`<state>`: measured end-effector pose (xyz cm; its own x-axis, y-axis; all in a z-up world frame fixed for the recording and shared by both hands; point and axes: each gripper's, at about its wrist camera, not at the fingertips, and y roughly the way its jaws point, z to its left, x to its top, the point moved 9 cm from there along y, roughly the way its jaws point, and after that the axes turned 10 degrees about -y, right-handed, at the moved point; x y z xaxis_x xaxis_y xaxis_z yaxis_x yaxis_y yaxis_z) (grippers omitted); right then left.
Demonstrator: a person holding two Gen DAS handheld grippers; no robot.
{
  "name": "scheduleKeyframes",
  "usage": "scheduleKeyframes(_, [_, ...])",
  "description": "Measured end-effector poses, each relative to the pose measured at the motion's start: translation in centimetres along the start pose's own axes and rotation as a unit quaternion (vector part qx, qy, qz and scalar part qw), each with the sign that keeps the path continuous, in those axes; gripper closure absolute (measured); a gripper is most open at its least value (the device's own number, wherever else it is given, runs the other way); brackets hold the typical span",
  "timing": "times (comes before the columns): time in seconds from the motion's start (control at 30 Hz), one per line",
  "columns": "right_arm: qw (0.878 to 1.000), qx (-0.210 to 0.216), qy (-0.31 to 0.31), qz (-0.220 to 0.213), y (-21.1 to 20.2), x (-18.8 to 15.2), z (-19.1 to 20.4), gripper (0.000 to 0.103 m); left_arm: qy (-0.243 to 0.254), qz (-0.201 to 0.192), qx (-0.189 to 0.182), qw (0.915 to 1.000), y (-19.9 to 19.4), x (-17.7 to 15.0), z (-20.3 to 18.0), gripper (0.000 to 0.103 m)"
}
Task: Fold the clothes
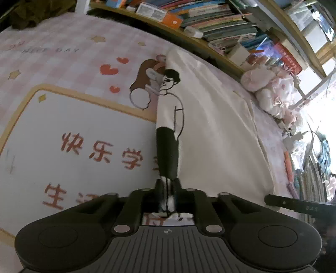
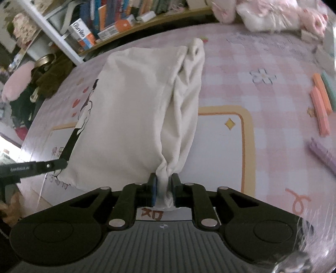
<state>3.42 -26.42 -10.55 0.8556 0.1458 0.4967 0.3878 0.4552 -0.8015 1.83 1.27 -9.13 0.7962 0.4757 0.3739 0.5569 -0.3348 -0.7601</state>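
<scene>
1. The white shirt (image 1: 210,126) covers part of the cartoon print on the bedsheet (image 1: 63,63) at about 12 o'clock.
2. The shelf books' (image 1: 210,23) titles are too small to read.
3. The plush toys (image 2: 273,14) at 1 o'clock are blurry and cut off by the top edge.

A white garment (image 2: 134,109) lies on the pink checked bedspread (image 2: 241,88).

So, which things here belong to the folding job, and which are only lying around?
Belongs to the job:
- white shirt
- left gripper, gripping one edge
- right gripper, gripping a bunched corner

Lying about:
- books
- plush toys
- printed bedsheet
</scene>
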Motion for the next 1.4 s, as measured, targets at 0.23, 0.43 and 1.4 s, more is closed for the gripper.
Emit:
scheduleKeyframes(0.23, [0.998,0.011,0.057,0.001,-0.4,-0.8,-0.8,0.068,0.003,0.015,-0.016,0.9997,0.2,-1.0,-0.2,0.074])
scheduleKeyframes(0.43, [0.999,0.014,0.027,-0.015,-1.1,-0.2,1.1,0.090,0.047,-0.032,-0.047,0.9973,-2.4,-0.1,-2.7,0.097])
scheduleKeyframes(1.4, [0.988,0.079,0.136,-0.001,-1.7,1.1,0.6,0.092,0.382,-0.100,-0.017,0.9183,-2.4,-4.4,-8.0,0.017])
